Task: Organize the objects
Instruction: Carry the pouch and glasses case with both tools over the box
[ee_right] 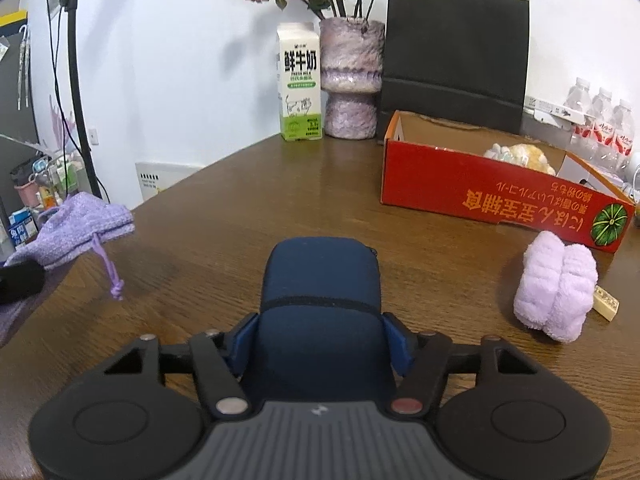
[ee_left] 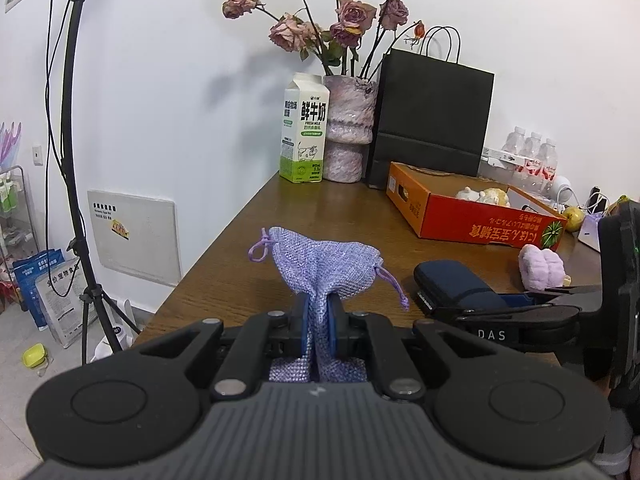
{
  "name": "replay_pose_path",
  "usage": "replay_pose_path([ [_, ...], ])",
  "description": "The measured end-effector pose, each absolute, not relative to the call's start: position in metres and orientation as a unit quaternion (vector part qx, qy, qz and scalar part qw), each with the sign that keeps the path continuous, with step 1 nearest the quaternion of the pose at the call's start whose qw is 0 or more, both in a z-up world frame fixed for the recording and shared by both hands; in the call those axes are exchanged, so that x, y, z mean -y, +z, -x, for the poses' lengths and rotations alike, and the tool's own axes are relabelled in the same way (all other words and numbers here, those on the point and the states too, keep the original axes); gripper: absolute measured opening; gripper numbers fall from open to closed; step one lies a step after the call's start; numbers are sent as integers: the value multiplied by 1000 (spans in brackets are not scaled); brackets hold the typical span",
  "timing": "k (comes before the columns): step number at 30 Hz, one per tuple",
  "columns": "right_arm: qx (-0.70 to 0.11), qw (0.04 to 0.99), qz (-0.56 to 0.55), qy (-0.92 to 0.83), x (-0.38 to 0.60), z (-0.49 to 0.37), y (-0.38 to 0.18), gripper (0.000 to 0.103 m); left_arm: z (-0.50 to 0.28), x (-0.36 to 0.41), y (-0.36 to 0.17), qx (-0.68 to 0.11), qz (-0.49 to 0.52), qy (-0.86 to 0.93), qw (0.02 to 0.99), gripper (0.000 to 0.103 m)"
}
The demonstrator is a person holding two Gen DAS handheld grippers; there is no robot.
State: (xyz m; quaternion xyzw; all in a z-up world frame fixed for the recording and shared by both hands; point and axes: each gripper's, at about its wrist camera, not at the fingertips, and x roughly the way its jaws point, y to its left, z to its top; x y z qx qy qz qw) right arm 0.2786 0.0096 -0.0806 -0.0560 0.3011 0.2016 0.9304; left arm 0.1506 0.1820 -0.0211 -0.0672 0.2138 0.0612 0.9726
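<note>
Your left gripper [ee_left: 319,320] has its jaws pinched tight on the purple pouch [ee_left: 326,264], holding it above the counter [ee_left: 320,208]; the pouch's lower end is hidden behind the jaws. Your right gripper [ee_right: 320,338] has its jaws partly open, pads pressed to both sides of the blue case [ee_right: 320,280] lying on the counter. The orange box [ee_right: 500,196] hides most of its contents. White wall behind.
</note>
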Motion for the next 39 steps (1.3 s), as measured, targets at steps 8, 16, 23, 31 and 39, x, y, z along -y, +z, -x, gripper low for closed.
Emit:
replay_pose_path([
  [8, -251, 943, 53, 211, 6, -259, -72, 63, -151, -159, -12, -212, 59, 55, 974, 10],
  [16, -223, 951, 51, 209, 36, -243, -67, 63, -159, -129, -5, -212, 57, 46, 975, 10],
  [23, -203, 959, 40, 192, 76, -241, -62, 63, -174, -97, 0, -213, 58, 34, 975, 10],
  [31, -191, 966, 32, 171, 121, -249, -60, 62, -198, -61, 4, -216, 60, 24, 974, 10],
  [39, -190, 968, 39, 162, 148, -266, -55, 62, -225, -37, 8, -216, 63, 21, 974, 10],
])
